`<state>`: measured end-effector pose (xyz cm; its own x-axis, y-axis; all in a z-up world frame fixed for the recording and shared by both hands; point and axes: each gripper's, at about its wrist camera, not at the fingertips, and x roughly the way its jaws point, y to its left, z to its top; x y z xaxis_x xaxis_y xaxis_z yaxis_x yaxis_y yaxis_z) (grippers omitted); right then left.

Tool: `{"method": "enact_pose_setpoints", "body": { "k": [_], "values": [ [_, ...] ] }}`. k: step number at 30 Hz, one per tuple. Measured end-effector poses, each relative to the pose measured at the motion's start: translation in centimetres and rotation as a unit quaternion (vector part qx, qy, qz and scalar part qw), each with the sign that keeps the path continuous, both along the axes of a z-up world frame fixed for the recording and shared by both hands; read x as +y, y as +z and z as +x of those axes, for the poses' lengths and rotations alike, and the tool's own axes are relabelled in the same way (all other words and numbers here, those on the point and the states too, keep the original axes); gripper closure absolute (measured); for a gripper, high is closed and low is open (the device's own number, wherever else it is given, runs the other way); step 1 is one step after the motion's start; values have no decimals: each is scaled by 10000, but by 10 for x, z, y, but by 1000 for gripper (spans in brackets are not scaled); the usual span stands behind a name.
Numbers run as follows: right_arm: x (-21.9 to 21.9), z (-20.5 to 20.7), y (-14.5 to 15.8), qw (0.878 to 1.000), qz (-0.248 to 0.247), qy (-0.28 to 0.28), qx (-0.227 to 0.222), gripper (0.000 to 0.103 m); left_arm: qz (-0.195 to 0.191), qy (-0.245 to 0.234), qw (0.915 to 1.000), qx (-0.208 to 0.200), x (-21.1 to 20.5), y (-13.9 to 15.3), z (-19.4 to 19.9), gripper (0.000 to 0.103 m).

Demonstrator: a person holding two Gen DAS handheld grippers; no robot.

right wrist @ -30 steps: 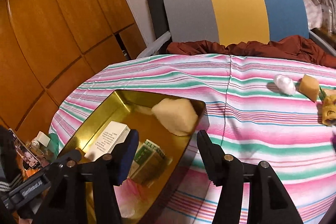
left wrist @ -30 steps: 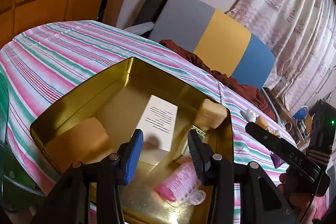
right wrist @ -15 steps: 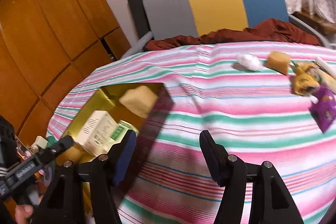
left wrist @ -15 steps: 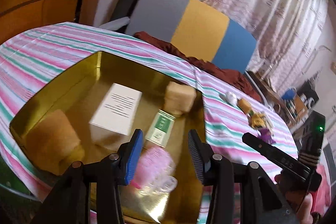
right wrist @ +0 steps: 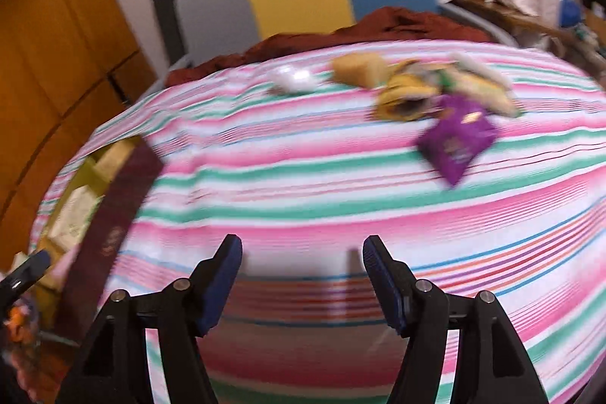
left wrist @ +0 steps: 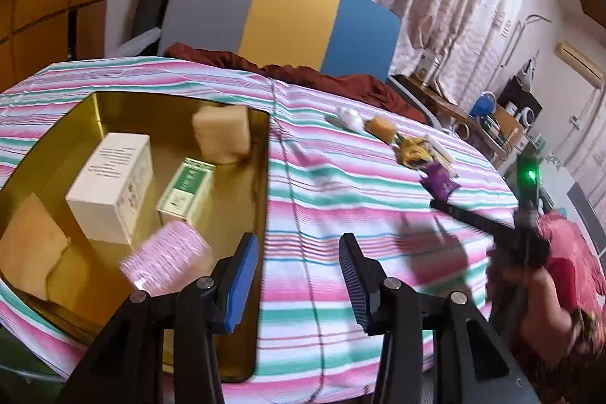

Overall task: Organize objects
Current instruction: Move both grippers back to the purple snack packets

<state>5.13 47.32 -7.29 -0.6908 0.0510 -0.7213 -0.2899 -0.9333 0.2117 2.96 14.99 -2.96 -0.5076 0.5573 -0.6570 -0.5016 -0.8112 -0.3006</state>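
Two empty tools, right tool opening, purple packet well ahead

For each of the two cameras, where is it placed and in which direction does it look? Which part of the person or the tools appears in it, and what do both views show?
Left wrist: on the left gripper, looking down across the gold tin and striped cloth; its open fingers, plus the right gripper and hand at right.
Right wrist: on the right gripper, facing the cloth and purple packet; its empty jaws are opening, the left gripper's tip at left.
Shared: tin, cloth, packet, tricolour chair back.
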Motion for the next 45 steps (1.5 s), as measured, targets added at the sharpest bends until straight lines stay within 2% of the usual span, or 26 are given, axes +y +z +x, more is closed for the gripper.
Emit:
{"method": "enact_pose_setpoints", "body": {
  "k": [4,8,11,14,18,20,22,24,26,28,34,36,38,42,45],
  "values": [
    [47,-6,9,9984,326,-459,67,36,9,-90,9999,-99,5,-1,7,58],
    [86,-21,17,9973,216,-692,107,39,-55,-102,9997,-192,9,-6,10,58],
    [100,-36,18,9971,202,-730,45,42,-42,-95,9996,-271,10,-8,11,58],
    [99,-45,11,9984,-14,-557,-53,42,-101,-121,9996,-246,14,-8,14,58],
    [70,-46,5,9986,-418,316,-45,42,-143,-176,9994,-246,18,-7,16,58],
    [59,-38,11,9977,-343,576,98,42,-164,-180,9994,-243,20,-8,17,58],
    [64,-26,23,9982,-150,399,420,43,-161,-184,9993,-293,22,-9,17,58],
    [84,-18,32,9977,-46,-150,662,42,-148,-202,9991,-341,24,-11,17,58],
    [107,-21,33,9959,198,-693,546,41,-177,-228,9989,-381,27,-12,18,58],
    [124,-31,27,9953,330,-863,280,41,-202,-264,9987,-385,31,-13,20,58],
    [143,-58,0,9967,430,-648,-235,41,-344,-304,9982,-384,36,-13,22,58],
    [143,-64,-8,9973,387,-571,-256,43,-371,-293,9980,-409,38,-14,22,58],
    [145,-64,-12,9972,372,-621,-203,53,-405,-267,9979,-438,41,-15,21,58],
    [144,-58,-15,9979,255,-596,-95,58,-406,-315,9974,-498,54,-14,15,58],
    [136,-45,-13,9972,429,-605,-49,63,-453,-416,9972,-430,74,-11,8,58]
  ]
}}
